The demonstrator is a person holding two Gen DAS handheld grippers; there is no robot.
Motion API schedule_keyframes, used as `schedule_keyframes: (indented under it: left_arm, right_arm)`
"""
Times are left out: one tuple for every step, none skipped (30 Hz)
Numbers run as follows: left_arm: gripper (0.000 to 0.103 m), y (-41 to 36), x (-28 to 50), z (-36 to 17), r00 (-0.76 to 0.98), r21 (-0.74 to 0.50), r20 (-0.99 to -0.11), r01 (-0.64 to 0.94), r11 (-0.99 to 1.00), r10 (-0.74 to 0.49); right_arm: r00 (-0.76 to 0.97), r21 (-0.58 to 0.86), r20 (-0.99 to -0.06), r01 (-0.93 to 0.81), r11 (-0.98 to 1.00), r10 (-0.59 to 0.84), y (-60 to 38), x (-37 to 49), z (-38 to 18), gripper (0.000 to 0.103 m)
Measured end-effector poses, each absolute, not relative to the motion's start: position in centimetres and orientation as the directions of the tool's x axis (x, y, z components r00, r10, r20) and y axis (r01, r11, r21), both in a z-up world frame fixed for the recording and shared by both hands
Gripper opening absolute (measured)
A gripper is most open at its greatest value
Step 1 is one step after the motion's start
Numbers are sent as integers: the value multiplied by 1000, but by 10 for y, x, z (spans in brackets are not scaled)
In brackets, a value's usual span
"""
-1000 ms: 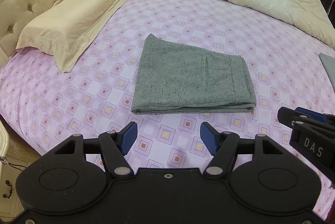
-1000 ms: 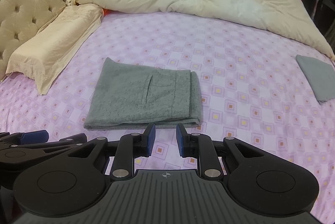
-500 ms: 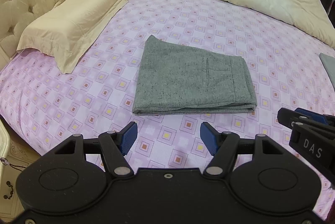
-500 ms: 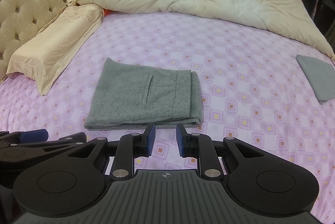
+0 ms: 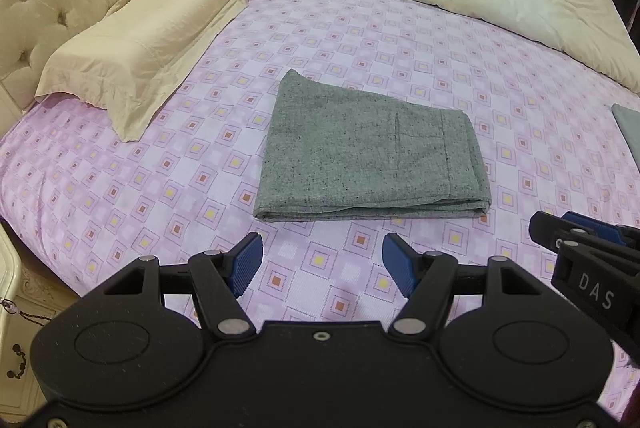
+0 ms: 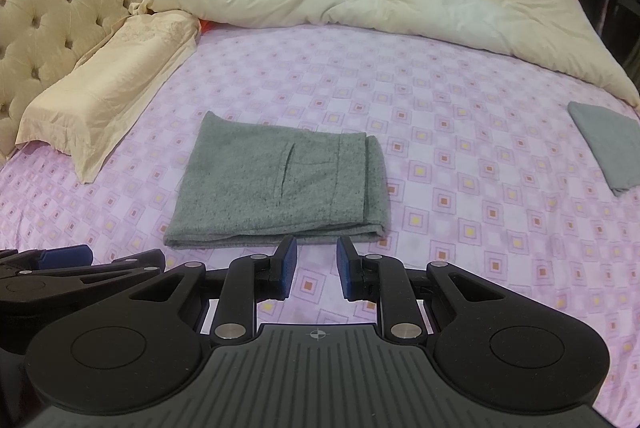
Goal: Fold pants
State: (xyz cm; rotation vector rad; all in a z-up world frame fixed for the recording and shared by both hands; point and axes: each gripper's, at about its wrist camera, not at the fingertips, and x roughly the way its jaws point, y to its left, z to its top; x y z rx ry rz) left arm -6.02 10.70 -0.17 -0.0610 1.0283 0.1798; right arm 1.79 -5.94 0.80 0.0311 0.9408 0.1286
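The grey pants (image 5: 370, 156) lay folded into a neat rectangle at the centre of the frame, on the purple-checked bedsheet (image 5: 120, 196). The left gripper (image 5: 322, 264) gaped wide, the right gripper (image 6: 316, 268) narrow; both were empty. Folding looked finished; only withdrawing seemed left.

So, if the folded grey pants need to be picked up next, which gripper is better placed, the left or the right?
Probably the right gripper: it sits empty just short of the near edge of the pants, by their right corner. The left gripper is open too, but more sheet shows between it and the pants.
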Motion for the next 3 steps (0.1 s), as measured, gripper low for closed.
schedule_keyframes:
  left_arm:
    - [69, 107, -60, -2, 505, 33, -855, -174, 984, 118]
    - [69, 107, -61, -1, 507, 34, -854, -172, 984, 118]
    - [69, 106, -61, -1, 509, 36, -853, -171, 985, 120]
  right_arm:
    - [582, 84, -804, -96, 992, 124, -60, 18, 8, 22]
    - [581, 84, -804, -97, 992, 125, -60, 18, 7, 22]
    - [582, 85, -804, -96, 992, 125, -60, 18, 7, 22]
